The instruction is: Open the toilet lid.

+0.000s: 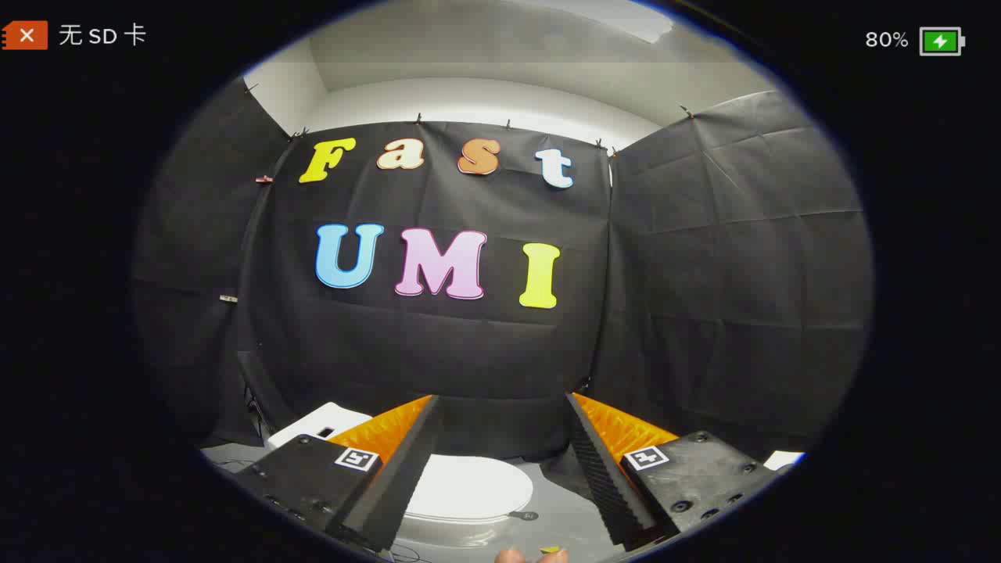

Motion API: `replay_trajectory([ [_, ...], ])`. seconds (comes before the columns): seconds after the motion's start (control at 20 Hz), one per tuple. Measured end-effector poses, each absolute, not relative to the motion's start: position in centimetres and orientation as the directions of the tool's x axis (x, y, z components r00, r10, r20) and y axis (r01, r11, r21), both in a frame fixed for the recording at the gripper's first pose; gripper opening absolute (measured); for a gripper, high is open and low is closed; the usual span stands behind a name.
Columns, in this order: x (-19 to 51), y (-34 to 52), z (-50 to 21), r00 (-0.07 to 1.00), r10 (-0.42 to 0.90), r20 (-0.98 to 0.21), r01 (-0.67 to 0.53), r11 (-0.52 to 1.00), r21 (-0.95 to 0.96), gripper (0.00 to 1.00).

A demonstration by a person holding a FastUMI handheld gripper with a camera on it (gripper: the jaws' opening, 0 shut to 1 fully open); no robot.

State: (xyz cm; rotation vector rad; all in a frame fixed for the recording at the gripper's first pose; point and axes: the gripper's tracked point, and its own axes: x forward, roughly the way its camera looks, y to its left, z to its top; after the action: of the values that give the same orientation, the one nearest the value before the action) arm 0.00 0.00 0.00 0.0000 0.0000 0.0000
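A small white toilet sits low on the floor ahead of me, its lid (468, 486) lying flat and closed. Its white tank (317, 426) shows behind my left finger. My gripper (500, 407) hovers above and in front of the toilet, fingers spread wide apart with nothing between them. The lid shows in the gap between the two fingers, below their tips. The left part of the lid is hidden behind the left finger (399, 469).
Black cloth walls close the booth at the back and on both sides. The grey floor (563, 516) runs around the toilet. A small dark tag (525, 515) lies on the floor beside the lid. A fingertip (512, 556) of a person shows at the very bottom.
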Motion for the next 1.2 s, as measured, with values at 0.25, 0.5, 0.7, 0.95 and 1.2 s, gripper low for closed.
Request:
replay_trajectory([
  [0.25,0.2,-0.2,-0.5,1.000,-0.002,-0.013,0.002,1.000,-0.009,0.98],
  [0.5,-0.1,-0.2,-0.1,1.000,-0.006,0.002,0.006,1.000,-0.006,0.98],
  [0.7,-0.1,-0.5,0.1,1.000,-0.017,0.007,0.017,1.000,-0.004,0.98],
  [0.95,0.4,-1.0,-0.1,0.999,-0.031,0.008,0.031,0.999,-0.010,0.98],
  [1.2,0.9,-0.6,-0.5,1.000,-0.030,0.007,0.031,0.999,-0.024,0.98],
])
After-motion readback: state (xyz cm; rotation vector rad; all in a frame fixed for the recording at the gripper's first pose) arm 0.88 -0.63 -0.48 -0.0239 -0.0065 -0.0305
